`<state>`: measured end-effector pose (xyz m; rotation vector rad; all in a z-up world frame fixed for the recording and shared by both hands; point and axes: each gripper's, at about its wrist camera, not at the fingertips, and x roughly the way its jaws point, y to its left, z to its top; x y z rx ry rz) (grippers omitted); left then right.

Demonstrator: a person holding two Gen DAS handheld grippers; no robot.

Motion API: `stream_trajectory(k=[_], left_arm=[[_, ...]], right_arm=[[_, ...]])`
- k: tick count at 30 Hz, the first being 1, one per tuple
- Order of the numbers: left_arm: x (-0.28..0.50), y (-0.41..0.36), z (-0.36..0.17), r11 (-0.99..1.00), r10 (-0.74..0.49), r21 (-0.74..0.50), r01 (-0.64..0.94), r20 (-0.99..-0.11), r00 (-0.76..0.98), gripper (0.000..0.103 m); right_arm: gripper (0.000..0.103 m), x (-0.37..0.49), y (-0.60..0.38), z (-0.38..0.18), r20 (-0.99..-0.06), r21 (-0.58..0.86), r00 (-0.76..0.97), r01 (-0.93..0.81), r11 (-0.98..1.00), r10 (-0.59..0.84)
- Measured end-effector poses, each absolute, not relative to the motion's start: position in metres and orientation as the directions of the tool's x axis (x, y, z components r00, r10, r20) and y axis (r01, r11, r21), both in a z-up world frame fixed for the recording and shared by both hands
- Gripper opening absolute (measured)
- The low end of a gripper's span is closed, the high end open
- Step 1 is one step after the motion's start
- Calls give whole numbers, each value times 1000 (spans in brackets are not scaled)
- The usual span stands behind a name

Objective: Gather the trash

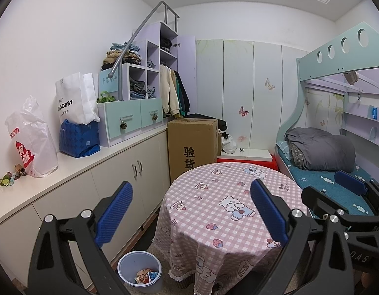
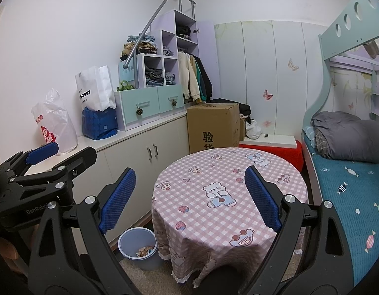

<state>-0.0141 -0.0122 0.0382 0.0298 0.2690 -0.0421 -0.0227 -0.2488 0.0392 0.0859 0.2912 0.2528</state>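
Both tools stand wide open and hold nothing: the left tool [image 1: 190,211] fills the lower middle of its own view, and the right tool [image 2: 190,198] does the same in its view, each with blue ribbed pads spread apart above the round desk [image 1: 228,196] under a pink checked cloth. No trash shows on that cloth. The loose trash [image 1: 11,177] lies at the far left edge of the left wrist view, on the long white desk [image 1: 74,162] along the wall, just beside the white plastic bag [image 1: 33,137]. It looks like crumpled wrappers and paper scraps, so it is likely very light, soft and crushable, perhaps slick where it is foil. A pinch across the bunched middle of the pile should hold better than a grab at a loose end. The grey bin [image 1: 140,271] sits on the floor at the lower left of the round desk, already holding some wrappers
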Motion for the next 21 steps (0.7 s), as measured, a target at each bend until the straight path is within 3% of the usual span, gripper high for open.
stream_trajectory(k=[14, 21], left_arm=[[0, -7, 25, 998, -46, 28, 57, -287, 957, 95], [24, -4, 9, 998, -38, 36, 53, -339, 940, 95]], right_arm=[[89, -13, -247, 30, -294, 125, 921, -229, 965, 256], [89, 13, -245, 14, -343, 138, 904, -222, 965, 257]])
